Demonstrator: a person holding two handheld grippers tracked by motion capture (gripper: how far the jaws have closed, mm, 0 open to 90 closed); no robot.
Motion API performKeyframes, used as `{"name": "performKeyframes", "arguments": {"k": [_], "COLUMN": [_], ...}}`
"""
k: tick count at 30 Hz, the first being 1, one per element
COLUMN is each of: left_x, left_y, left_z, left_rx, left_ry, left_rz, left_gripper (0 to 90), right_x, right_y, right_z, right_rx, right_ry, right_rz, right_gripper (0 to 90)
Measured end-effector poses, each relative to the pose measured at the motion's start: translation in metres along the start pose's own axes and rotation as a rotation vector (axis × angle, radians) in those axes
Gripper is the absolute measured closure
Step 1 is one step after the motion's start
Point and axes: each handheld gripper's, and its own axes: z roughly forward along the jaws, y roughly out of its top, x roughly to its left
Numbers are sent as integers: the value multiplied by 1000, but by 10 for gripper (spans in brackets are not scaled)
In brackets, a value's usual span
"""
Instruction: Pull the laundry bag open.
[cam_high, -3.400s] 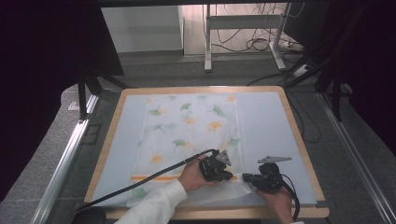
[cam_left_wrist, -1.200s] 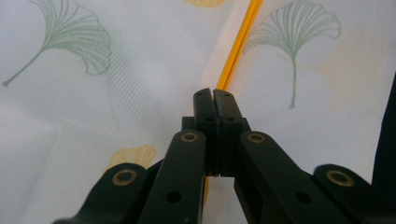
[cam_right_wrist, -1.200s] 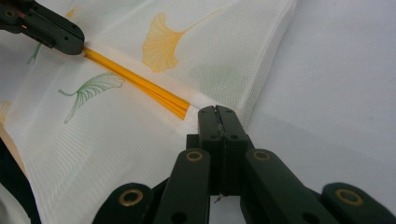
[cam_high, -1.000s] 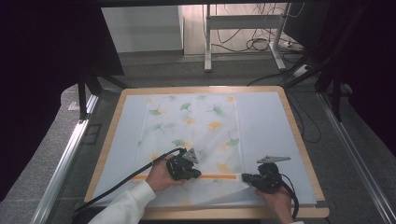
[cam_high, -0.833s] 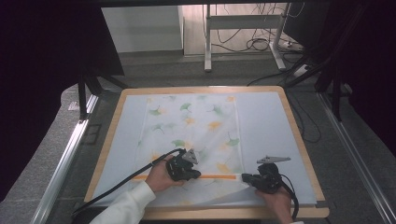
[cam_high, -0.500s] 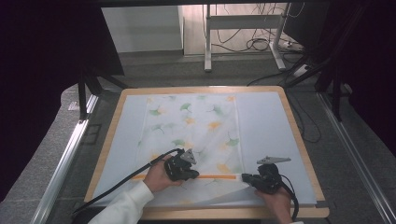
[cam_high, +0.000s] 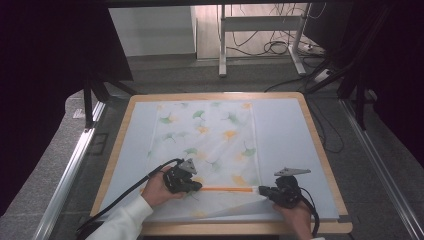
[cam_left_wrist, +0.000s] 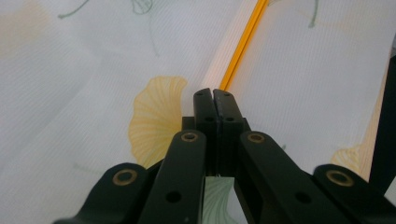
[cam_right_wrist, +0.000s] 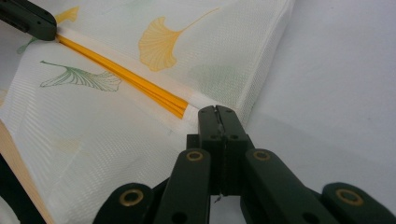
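A thin white cloth (cam_high: 210, 135) printed with green and yellow ginkgo leaves lies spread on the table, its near edge folded back. An orange hem (cam_high: 227, 189) runs taut along that fold between my two grippers. My left gripper (cam_high: 199, 187) sits at the hem's left end, jaws shut on the fold; in the left gripper view the hem (cam_left_wrist: 245, 44) runs away from its tips (cam_left_wrist: 214, 93). My right gripper (cam_high: 261, 190) is shut on the cloth at the hem's right end; in its own view the tips (cam_right_wrist: 217, 110) meet the hem (cam_right_wrist: 126, 77) at the cloth's corner.
A pale blue mat (cam_high: 290, 135) covers the table inside a wooden rim (cam_high: 320, 150). Bare mat lies left and right of the cloth. Metal rails (cam_high: 70, 170) flank the table, and a desk frame with cables (cam_high: 260, 30) stands beyond the far edge.
My left gripper has slid left along the orange hem, away from the right gripper, so more hem shows between them. The right gripper has stayed in place.
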Motion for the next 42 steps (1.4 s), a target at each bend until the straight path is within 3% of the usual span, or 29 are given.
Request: {"name": "performKeyframes", "arguments": {"k": [8,13,23,42], "left_x": [3,1,10,9], "left_y": [-9,-10,-21,-25], "left_z": [-7,-8,-14,-18], "left_rx": [5,13,-11,-4], "left_ry": [14,29,7,27], "left_rz": [-23,-17,-55,-63], "left_gripper": [900,900,900,900], "right_x": [0,0,0,-1], "right_y": [0,0,0,0], "right_z": [0,0,0,0], "right_rx": [0,-1,-1,-4], "right_ry": [-3,-2,-2,7], "right_rz": [-3,-2,-4,-4], "right_gripper": [895,896,895,895]}}
